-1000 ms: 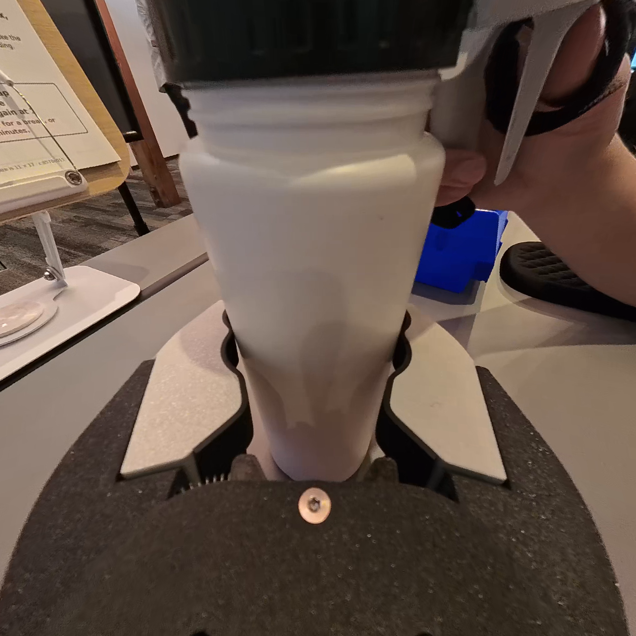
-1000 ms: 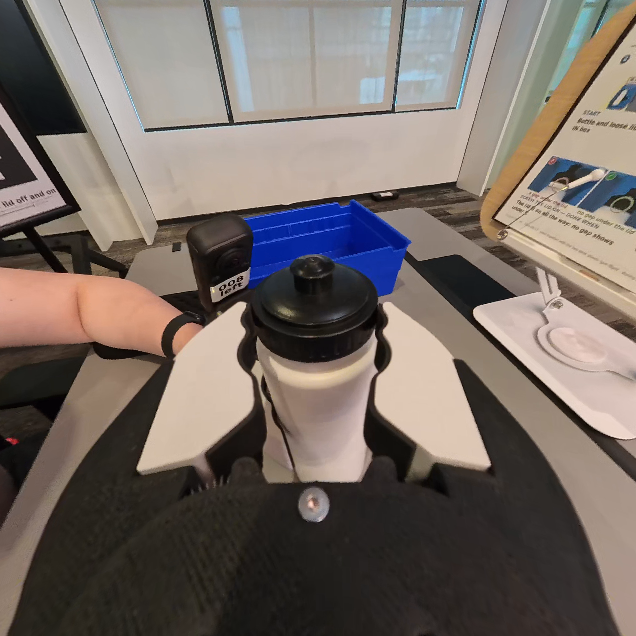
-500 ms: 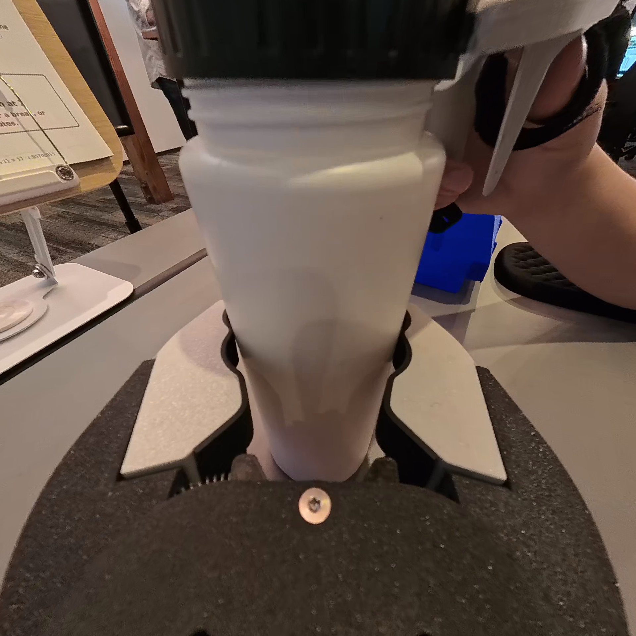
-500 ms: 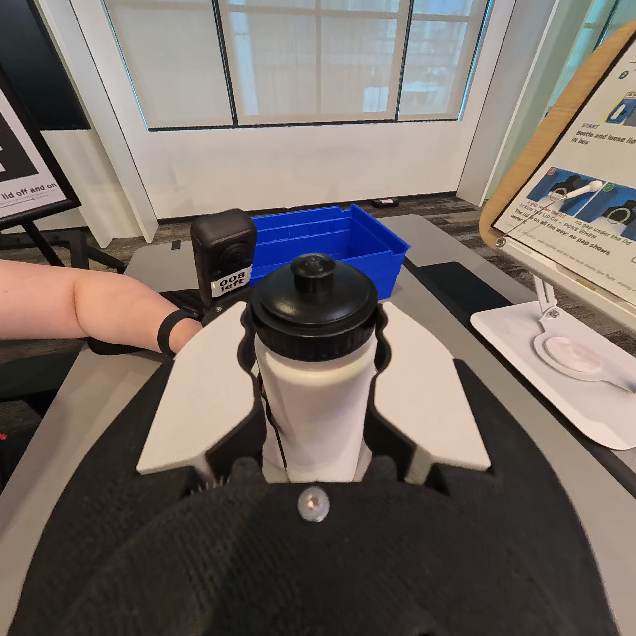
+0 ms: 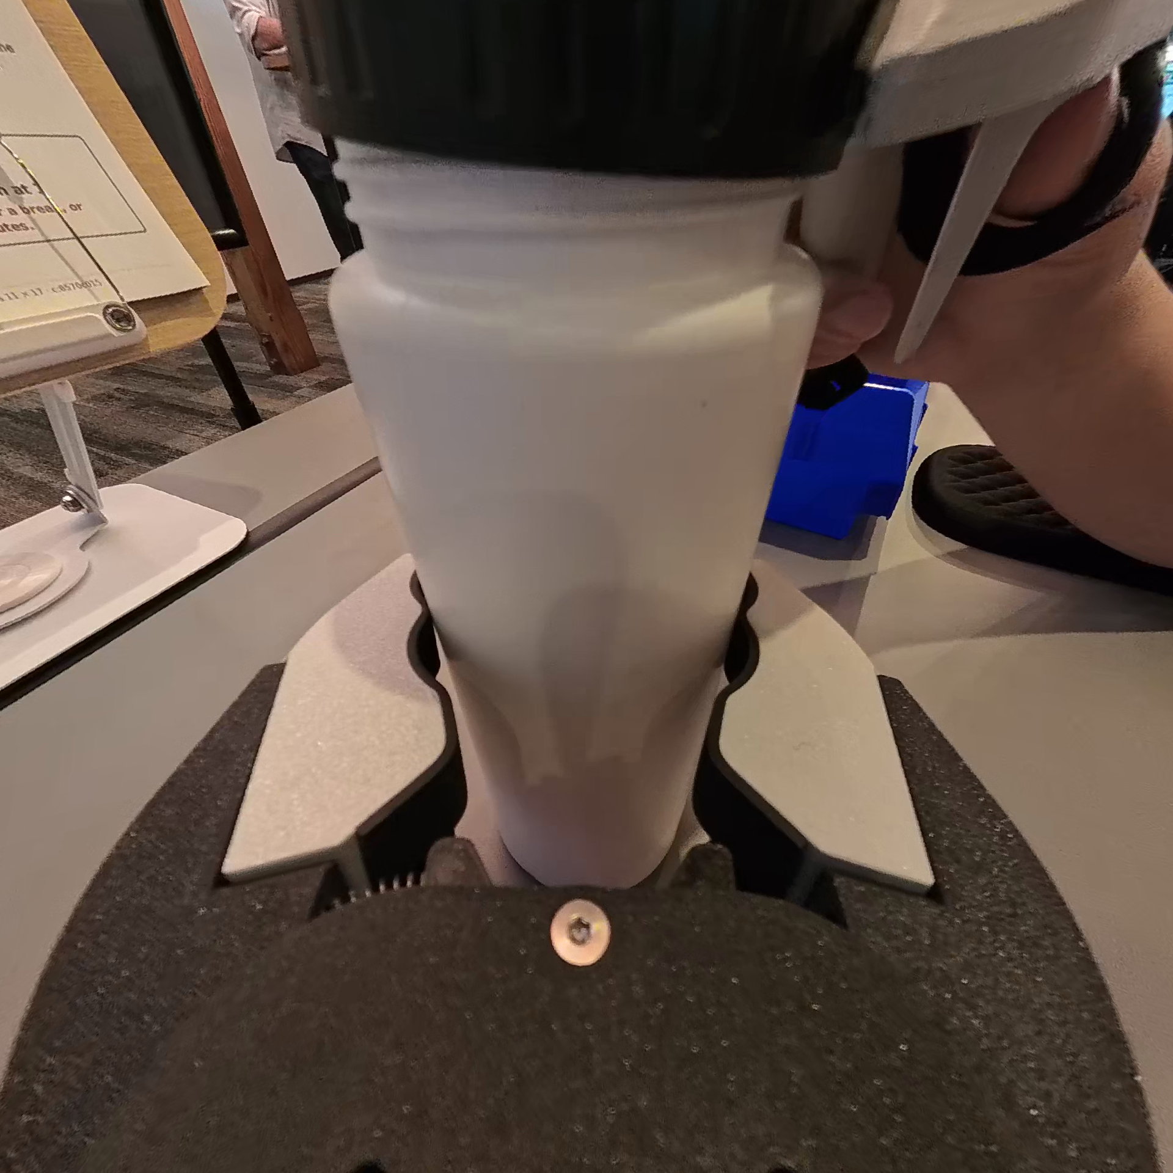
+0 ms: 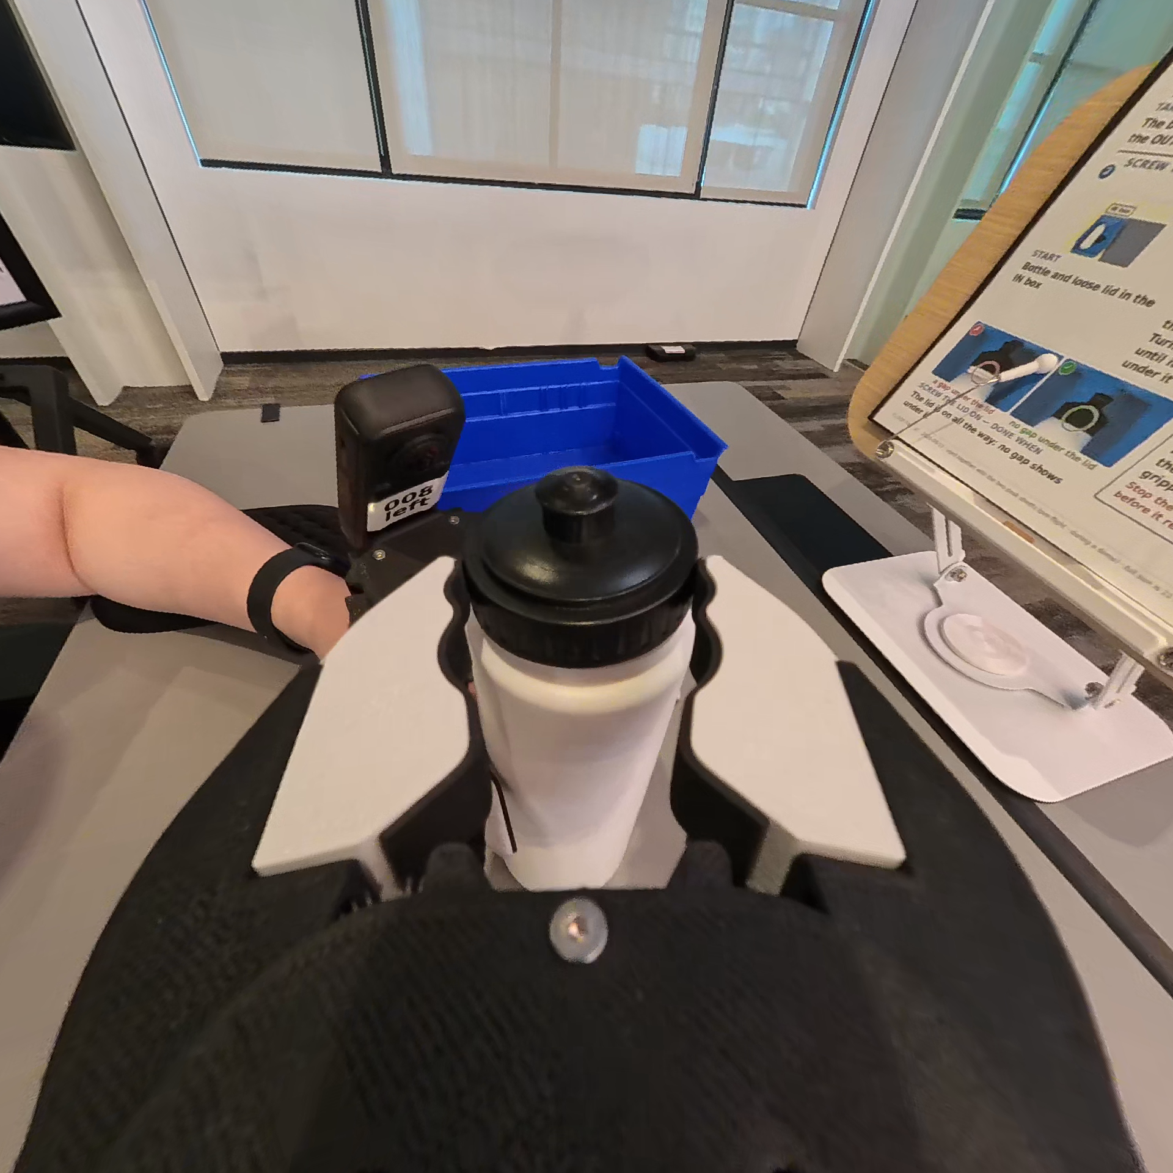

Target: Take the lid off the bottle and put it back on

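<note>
Two grippers hold one white bottle (image 5: 571, 444) right now. The left gripper (image 5: 581, 641) has its tongs closed tight on the low part of the bottle, which stands just above the grey table (image 5: 159, 685). The right gripper (image 6: 581, 609) has its tongs closed on the black lid (image 6: 581, 571), up at the top of the bottle. What changed in the last second is small but it matters. In the right wrist view the room has swung: the blue bin (image 6: 571, 438) and the sign board on its white stand (image 6: 1028, 355) sit in new places, and the picture looks a bit tipped. In the left wrist view the person's hand (image 5: 1028, 317) beside the lid has shifted too, while the bottle has stayed put in the left tongs. So the right gripper looks like it is turning the lid while the left one keeps the bottle from spinning. The lid sits on the neck, and a thin white band of neck shows under it. I cannot tell from this if the lid is coming off or going back on. Either way, more turning seems needed.
</note>
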Available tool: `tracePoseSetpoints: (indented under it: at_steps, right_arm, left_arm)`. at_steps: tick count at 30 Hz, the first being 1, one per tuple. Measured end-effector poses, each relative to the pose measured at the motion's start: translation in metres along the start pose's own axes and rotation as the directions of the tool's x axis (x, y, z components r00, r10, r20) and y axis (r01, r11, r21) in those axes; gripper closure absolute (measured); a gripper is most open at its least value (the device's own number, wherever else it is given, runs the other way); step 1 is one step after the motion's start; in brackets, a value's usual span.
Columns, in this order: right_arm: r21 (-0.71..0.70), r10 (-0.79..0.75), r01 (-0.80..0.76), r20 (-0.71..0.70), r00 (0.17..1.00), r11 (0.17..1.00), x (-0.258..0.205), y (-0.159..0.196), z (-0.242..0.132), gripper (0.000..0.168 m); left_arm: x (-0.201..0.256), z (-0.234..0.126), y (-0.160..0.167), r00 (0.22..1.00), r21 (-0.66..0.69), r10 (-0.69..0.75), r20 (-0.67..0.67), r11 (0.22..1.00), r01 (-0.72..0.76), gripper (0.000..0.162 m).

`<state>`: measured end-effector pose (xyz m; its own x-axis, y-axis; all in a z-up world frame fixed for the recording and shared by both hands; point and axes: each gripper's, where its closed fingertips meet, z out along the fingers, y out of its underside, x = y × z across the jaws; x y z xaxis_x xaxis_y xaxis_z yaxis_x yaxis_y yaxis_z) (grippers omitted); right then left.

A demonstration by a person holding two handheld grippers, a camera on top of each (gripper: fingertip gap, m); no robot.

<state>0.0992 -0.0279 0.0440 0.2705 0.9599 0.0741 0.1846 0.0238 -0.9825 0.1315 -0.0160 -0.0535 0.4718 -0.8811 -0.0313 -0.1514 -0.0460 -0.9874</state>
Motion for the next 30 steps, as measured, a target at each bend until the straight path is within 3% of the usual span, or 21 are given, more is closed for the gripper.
tracePoseSetpoints:
  at_steps: [15, 28, 30]
  right_arm:
    - [-0.038, 0.019, -0.019, 0.012, 1.0, 0.999, -0.001, 0.002, -0.003, 0.099]
    - [-0.205, -0.009, 0.016, 0.033, 0.999, 0.979, -0.003, 0.011, -0.021, 0.105]
    - [-0.181, -0.021, 0.023, 0.011, 1.0, 0.983, 0.0, 0.007, -0.022, 0.105]
  left_arm:
    - [-0.001, 0.0, 0.0, 1.0, 0.001, -0.002, 0.0, 1.0, 0.002, 0.072]
    - [-0.003, -0.002, 0.0, 1.0, -0.002, -0.006, 0.003, 1.0, 0.006, 0.072]
    - [-0.003, -0.002, 0.0, 1.0, -0.001, -0.007, 0.002, 1.0, 0.007, 0.072]
